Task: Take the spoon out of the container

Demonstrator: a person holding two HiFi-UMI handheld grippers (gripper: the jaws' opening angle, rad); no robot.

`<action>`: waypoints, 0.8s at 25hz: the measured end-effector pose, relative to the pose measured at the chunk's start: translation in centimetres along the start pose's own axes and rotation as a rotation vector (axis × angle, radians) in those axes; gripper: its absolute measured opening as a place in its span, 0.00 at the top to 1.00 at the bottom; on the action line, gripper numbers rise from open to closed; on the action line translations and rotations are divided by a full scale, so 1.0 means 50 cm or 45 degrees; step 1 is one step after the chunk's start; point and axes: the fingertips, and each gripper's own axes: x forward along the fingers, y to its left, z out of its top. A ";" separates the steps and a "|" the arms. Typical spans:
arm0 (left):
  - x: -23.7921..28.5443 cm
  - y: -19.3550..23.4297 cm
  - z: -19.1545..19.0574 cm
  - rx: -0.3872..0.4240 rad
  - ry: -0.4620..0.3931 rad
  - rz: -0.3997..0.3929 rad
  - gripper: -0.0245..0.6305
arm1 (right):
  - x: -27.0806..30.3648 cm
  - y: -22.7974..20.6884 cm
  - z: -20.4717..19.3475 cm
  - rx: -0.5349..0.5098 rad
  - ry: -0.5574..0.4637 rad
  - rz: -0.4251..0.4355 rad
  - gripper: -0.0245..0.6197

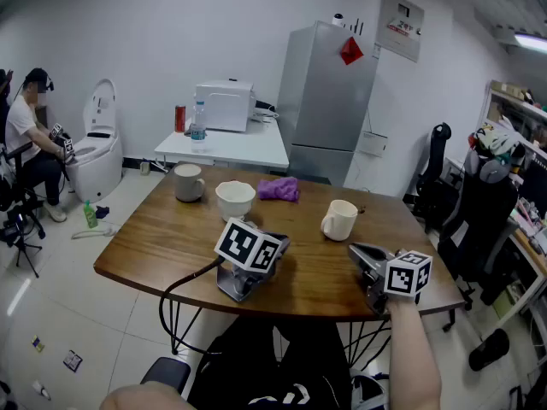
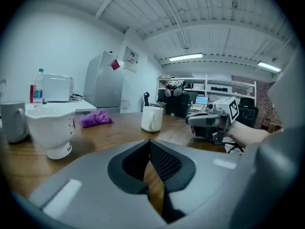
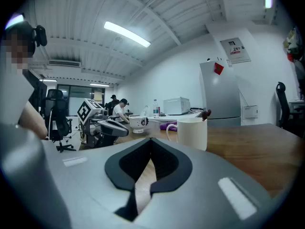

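Note:
A white mug (image 1: pixel 339 220) stands on the right part of the wooden table (image 1: pixel 171 237). In the right gripper view the dark tip of a spoon handle (image 3: pixel 206 112) sticks up out of this mug (image 3: pixel 190 132). My right gripper (image 1: pixel 359 250) lies low at the table's near right edge, just short of the mug, with its jaws shut and empty (image 3: pixel 150 140). My left gripper (image 1: pixel 275 248) rests on the table near the front middle, also shut with nothing between its fingers (image 2: pixel 149 142). It sees the mug (image 2: pixel 152 119) straight ahead.
A white bowl (image 1: pixel 235 200), a grey mug (image 1: pixel 189 182) and a purple cloth (image 1: pixel 279 189) sit on the far half of the table. Behind it are a white side table (image 1: pixel 231 148) with a bottle and an appliance, and a fridge (image 1: pixel 329 101). A person sits at far left.

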 end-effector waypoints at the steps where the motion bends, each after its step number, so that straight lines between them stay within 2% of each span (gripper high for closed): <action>1: -0.005 0.006 -0.004 0.007 0.010 0.004 0.94 | 0.007 0.003 -0.005 0.008 -0.007 -0.003 0.96; 8: -0.014 0.012 -0.013 0.016 0.028 0.014 0.94 | 0.012 -0.007 -0.006 0.030 0.014 -0.041 0.96; 12: -0.014 0.013 -0.010 0.019 0.029 0.015 0.94 | 0.016 -0.018 0.023 -0.048 0.069 -0.077 0.96; 20: -0.012 0.014 -0.012 0.020 0.028 0.017 0.94 | 0.030 -0.076 0.061 -0.235 0.228 -0.238 0.95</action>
